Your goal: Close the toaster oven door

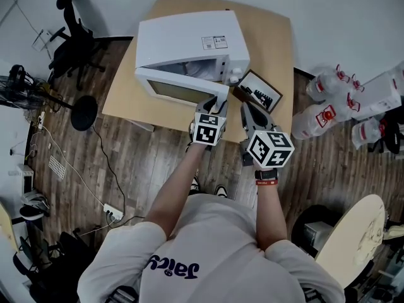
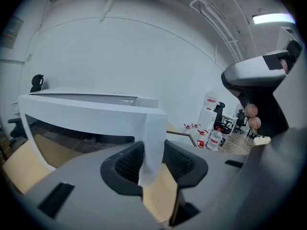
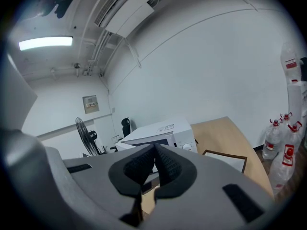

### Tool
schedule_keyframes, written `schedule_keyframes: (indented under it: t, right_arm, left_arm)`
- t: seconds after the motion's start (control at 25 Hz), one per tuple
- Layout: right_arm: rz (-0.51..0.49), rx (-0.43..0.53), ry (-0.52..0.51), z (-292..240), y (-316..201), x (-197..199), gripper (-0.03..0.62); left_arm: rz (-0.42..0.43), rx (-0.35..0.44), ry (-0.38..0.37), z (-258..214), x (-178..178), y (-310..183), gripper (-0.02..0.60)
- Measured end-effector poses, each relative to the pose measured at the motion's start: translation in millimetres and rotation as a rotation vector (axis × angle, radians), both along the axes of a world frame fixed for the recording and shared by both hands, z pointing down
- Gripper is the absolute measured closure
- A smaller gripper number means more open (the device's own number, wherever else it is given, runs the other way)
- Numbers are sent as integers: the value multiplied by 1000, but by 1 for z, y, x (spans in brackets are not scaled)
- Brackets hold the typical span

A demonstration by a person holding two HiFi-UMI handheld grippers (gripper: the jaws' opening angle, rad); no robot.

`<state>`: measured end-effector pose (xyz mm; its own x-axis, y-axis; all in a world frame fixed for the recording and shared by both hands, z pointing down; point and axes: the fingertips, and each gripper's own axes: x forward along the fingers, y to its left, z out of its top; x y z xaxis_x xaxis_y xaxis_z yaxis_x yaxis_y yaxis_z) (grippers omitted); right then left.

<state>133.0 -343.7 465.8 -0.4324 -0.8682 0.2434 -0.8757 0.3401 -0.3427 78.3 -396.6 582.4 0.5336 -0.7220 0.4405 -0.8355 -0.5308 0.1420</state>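
A white toaster oven [image 1: 189,43] stands on a wooden table [image 1: 271,36]. Its door [image 1: 180,88] hangs partly open toward me. My left gripper [image 1: 218,103] is at the door's right end. In the left gripper view the door's white edge [image 2: 151,143] runs down between the two dark pads, and the gripper [image 2: 153,159] is closed on it. My right gripper [image 1: 249,109] hovers just right of the left one, over the table's front edge, with its pads together and nothing between them. In the right gripper view that gripper [image 3: 154,152] points toward the oven [image 3: 163,131].
A dark-framed picture [image 1: 260,90] lies on the table right of the oven. Large water bottles [image 1: 322,115] stand on the floor to the right. An office chair [image 1: 72,40] and a floor fan [image 1: 84,112] are on the left, and a round table [image 1: 353,238] is at the lower right.
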Motion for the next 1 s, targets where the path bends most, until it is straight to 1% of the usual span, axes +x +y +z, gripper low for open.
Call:
schedule_keyframes:
  t: [0.52, 1.0]
  right_arm:
    - [17, -22, -4, 8, -12, 4, 579]
    - [47, -29, -27, 7, -35, 10, 579]
  left_arm:
    - [-1, -4, 0, -1, 6, -25, 433]
    - [-2, -26, 4, -2, 14, -53, 436]
